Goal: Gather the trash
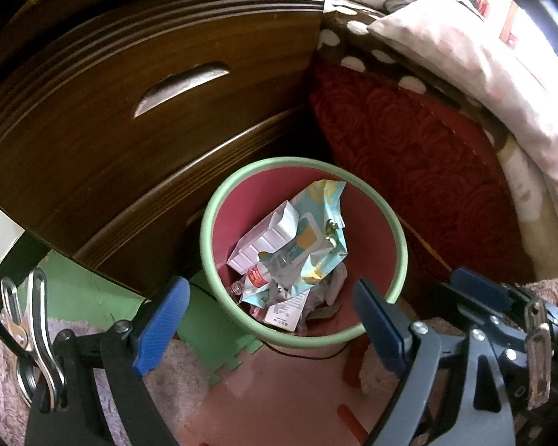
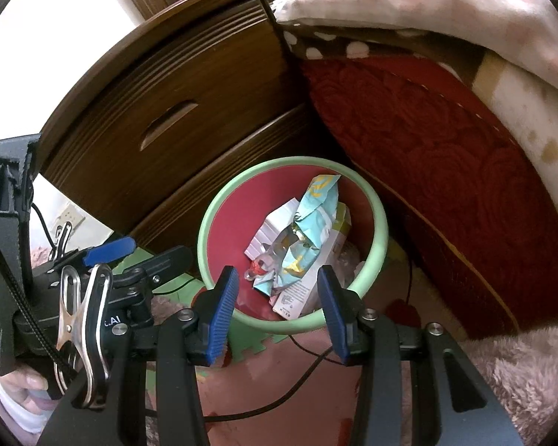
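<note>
A round bin with a pale green rim (image 1: 219, 200) and pink-red inside stands on the floor between a wooden nightstand and the bed. It holds trash: a crumpled light-blue wrapper (image 1: 316, 230), white packaging (image 1: 268, 238), a small plastic bottle with a red label (image 1: 258, 277) and a white carton (image 1: 284, 310). The bin rim (image 2: 208, 219) and the wrapper (image 2: 316, 204) also show in the right wrist view. My left gripper (image 1: 271, 319) is open and empty above the bin's near edge. My right gripper (image 2: 279, 304) is open and empty above the near rim.
A dark wooden nightstand (image 1: 130, 104) with drawers stands left of the bin. A dark red patterned bed side (image 1: 420, 156) with blankets (image 1: 483, 59) is to the right. Foam floor tiles (image 1: 286, 394), a fluffy rug (image 2: 524, 364) and a black cable (image 2: 301, 383) lie in front.
</note>
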Tool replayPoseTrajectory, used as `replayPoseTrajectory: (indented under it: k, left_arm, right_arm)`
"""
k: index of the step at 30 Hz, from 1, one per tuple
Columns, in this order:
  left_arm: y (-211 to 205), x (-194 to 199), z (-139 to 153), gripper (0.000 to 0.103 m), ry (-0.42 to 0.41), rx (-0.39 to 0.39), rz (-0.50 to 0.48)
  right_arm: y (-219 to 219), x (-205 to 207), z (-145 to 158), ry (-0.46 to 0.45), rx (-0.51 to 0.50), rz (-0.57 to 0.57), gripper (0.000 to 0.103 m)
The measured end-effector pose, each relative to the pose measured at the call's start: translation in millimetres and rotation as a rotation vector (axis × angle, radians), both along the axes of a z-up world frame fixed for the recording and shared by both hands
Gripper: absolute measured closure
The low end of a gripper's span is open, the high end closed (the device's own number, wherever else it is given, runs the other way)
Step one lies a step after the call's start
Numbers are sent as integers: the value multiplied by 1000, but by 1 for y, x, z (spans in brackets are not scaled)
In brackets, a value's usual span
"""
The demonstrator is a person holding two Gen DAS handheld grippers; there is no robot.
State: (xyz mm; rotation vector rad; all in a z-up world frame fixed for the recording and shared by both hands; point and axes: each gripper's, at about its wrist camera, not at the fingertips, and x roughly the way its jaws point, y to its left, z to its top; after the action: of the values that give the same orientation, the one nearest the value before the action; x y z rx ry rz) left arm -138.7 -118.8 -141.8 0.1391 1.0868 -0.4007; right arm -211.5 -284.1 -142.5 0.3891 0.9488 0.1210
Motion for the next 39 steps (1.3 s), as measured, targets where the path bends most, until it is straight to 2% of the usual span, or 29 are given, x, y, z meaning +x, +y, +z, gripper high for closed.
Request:
replayPoseTrajectory:
  k: [39]
  left_arm:
    - [0, -2, -3, 11, 27, -17, -1]
  right_arm:
    - [-1, 0, -5, 16, 15, -20, 58]
